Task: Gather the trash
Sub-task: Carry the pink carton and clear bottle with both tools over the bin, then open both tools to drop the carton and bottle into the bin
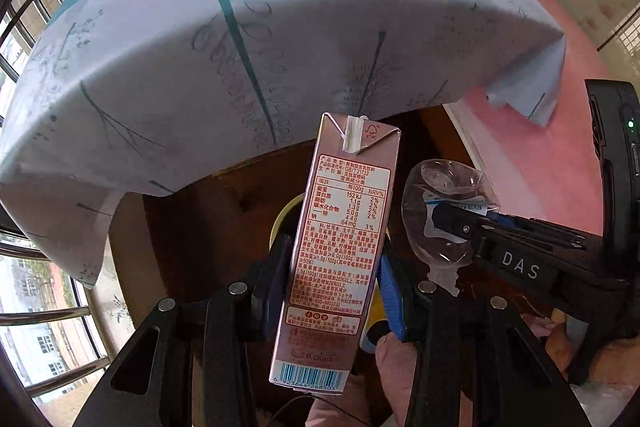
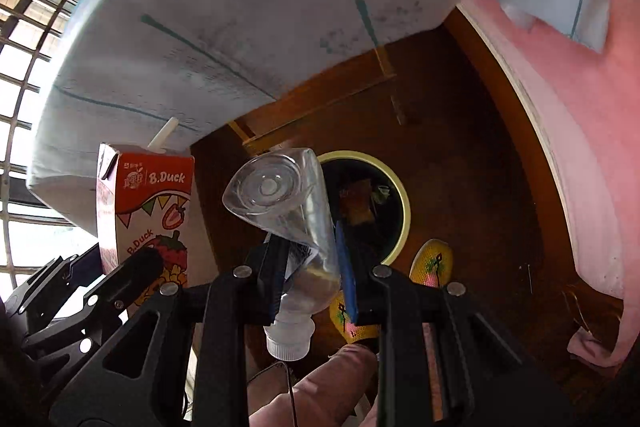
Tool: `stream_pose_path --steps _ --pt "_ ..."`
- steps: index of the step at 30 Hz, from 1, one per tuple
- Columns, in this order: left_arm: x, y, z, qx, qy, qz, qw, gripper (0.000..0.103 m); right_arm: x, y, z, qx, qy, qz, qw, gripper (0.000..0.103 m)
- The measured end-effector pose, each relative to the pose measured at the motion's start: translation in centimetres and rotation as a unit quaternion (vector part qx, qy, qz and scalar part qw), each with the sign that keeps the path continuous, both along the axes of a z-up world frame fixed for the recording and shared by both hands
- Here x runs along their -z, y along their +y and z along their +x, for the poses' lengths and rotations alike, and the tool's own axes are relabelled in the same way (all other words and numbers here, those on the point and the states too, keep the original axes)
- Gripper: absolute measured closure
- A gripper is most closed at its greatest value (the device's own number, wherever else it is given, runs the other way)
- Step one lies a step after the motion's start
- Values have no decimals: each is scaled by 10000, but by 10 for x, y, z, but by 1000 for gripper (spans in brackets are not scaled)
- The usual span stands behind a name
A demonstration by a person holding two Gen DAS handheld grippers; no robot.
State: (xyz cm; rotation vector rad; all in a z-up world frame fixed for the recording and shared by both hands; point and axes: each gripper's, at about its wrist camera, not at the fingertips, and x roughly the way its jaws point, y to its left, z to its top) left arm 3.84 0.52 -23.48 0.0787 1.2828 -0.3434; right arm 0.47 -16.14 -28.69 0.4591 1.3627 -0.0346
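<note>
A pink B.Duck drink carton [image 1: 340, 247] with a straw stands upright between the blue pads of my left gripper [image 1: 334, 271], which is shut on it. The carton [image 2: 148, 211] appears again at the left of the right wrist view, with the left gripper [image 2: 132, 267] around its lower part. My right gripper [image 2: 310, 259] is shut on a crushed clear plastic bottle [image 2: 288, 203], cap pointing back toward the camera. From the left wrist view, that bottle [image 1: 440, 203] and right gripper [image 1: 456, 223] sit just right of the carton. Below both is a round bin with a yellow-green rim [image 2: 404, 203], holding some trash.
A table draped in a light blue leaf-print cloth [image 1: 280, 27] overhangs the far side. A pink-covered bed [image 1: 560, 167] runs along the right. Yellow slippers [image 2: 434, 263] lie on the dark wooden floor [image 2: 460, 131] beside the bin. Barred windows [image 1: 36, 27] fill the left.
</note>
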Motion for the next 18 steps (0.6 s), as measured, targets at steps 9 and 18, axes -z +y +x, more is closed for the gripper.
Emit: stream_pose_path --steps 9,18 --pt "132 -25 18 20 132 85 9999 61 139 -7 15 15 541 2 9985 82" --pt "210 -29 30 -70 424 458 9980 24 205 -6 21 -19 819 181 9965 65"
